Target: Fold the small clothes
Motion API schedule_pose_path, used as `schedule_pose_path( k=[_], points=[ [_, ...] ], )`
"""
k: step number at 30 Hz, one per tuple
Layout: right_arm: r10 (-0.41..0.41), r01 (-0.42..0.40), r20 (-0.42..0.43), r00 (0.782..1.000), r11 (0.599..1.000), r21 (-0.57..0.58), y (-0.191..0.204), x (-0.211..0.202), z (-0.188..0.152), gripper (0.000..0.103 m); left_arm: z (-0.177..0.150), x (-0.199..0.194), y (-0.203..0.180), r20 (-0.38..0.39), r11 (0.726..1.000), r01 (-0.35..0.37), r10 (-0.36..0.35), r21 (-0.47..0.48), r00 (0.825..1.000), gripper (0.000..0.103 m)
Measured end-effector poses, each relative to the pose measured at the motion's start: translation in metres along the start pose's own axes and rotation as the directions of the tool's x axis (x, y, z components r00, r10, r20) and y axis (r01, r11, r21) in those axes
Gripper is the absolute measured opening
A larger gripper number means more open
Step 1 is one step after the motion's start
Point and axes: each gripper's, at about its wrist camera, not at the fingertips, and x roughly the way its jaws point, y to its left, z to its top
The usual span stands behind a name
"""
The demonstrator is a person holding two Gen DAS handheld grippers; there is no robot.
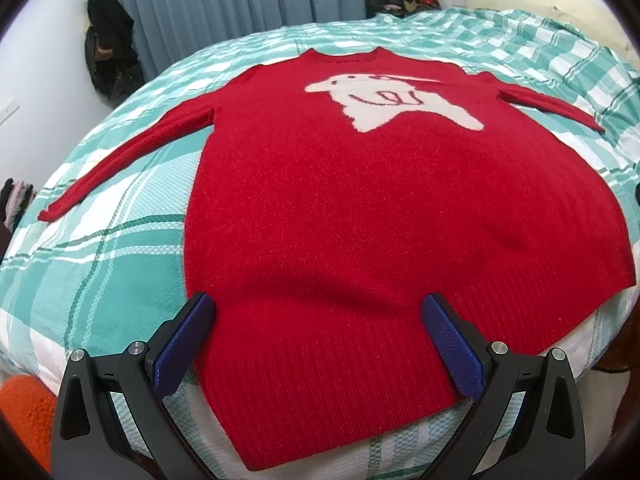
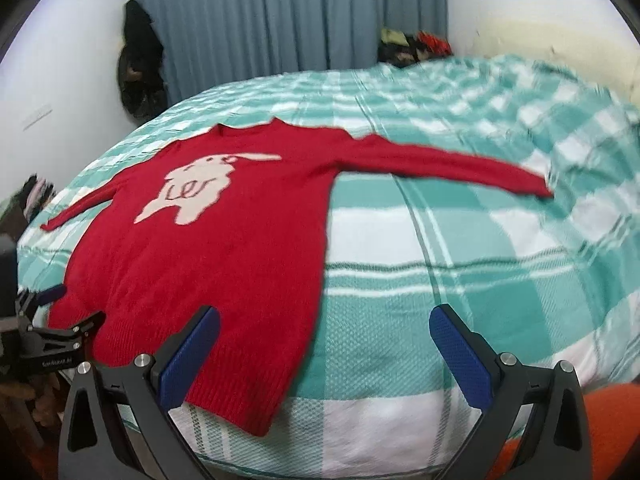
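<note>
So far the red sweater [image 1: 340, 208] lies flat, unfolded, both sleeves out; the left gripper [image 1: 318, 334] and right gripper [image 2: 324, 344] gape empty, all folds pending.

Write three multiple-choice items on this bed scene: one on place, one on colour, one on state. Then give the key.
1. Where does the red sweater lie?
A. on the checked bedspread
B. on a chair
C. on the floor

2. What colour is the animal figure on its chest?
A. black
B. yellow
C. off-white

3. How is the left hand-held gripper?
A. shut on a sleeve
B. open over the hem
C. shut, empty

Key:
1 A, green-and-white checks show all round the sweater.
2 C, the figure is pale against the red.
3 B, its blue fingers stand wide apart at the ribbed hem.
</note>
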Motion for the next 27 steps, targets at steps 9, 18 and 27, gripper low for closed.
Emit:
schedule_pose_path(
  k=[9, 18, 27],
  points=[
    [0.075, -0.067, 0.016, 0.997, 0.958, -0.278, 0.060, 0.002, -0.011, 0.103, 0.000, 0.000, 0.000, 0.004, 1.000, 0.001, -0.001, -0.001, 1.000, 0.103],
    [0.054, -0.121, -0.241, 0.969, 0.954, -0.273, 0.064, 0.053, -0.034, 0.103, -0.002, -0.002, -0.002, 0.016, 1.000, -0.009, 0.009, 0.000, 1.000, 0.103],
    [0.030, -0.074, -0.166, 0.986, 0.962, -0.264, 0.060, 0.036, -0.025, 0.103, 0.002, -0.006, -0.001, 0.003, 1.000, -0.007, 0.007, 0.005, 1.000, 0.103]
  ],
)
